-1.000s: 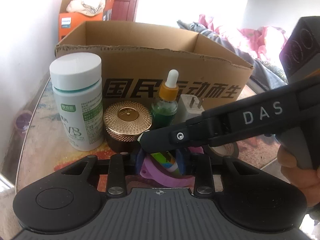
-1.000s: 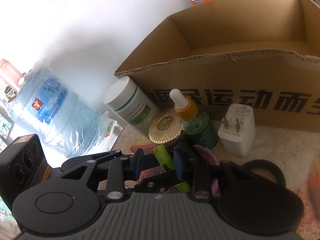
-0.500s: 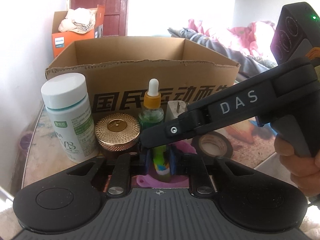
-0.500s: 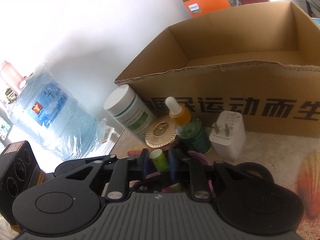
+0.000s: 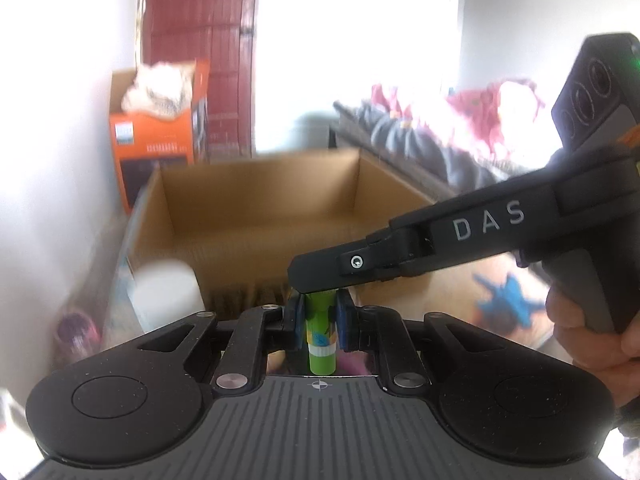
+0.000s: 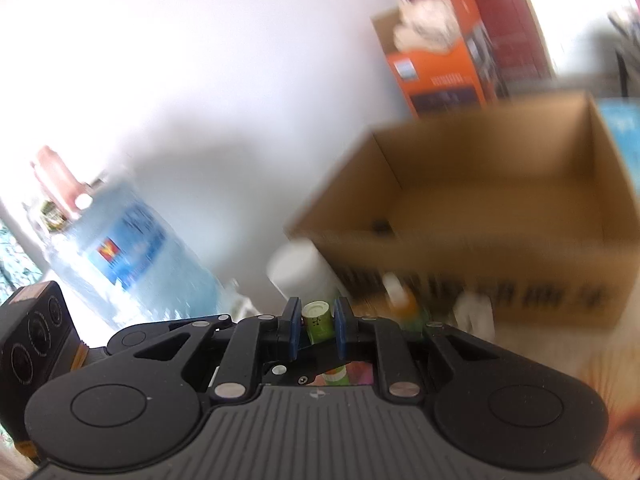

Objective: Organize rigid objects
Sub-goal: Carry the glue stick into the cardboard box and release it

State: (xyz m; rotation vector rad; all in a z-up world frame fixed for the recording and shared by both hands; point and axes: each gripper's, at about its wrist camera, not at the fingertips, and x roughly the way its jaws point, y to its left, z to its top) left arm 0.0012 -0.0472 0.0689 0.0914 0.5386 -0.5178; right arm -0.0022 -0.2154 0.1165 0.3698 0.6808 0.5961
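A white wall stood behind an open cardboard box (image 5: 260, 216) on the tabletop (image 5: 472, 280). Left: a white bottle (image 5: 168, 292). Centre: both left tongs (image 5: 319, 322) and right tongs (image 6: 316, 326) were clamped on one green tube (image 5: 320, 336), raised before the box.

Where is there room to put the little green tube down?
Inside the open brown cardboard box: its floor looks mostly bare between the walls, though the right wrist view shows one small dark thing near the front left corner. In front of the box it is crowded: the white-capped bottle, the orange-collared dropper bottle. Both grippers grip the green tube.
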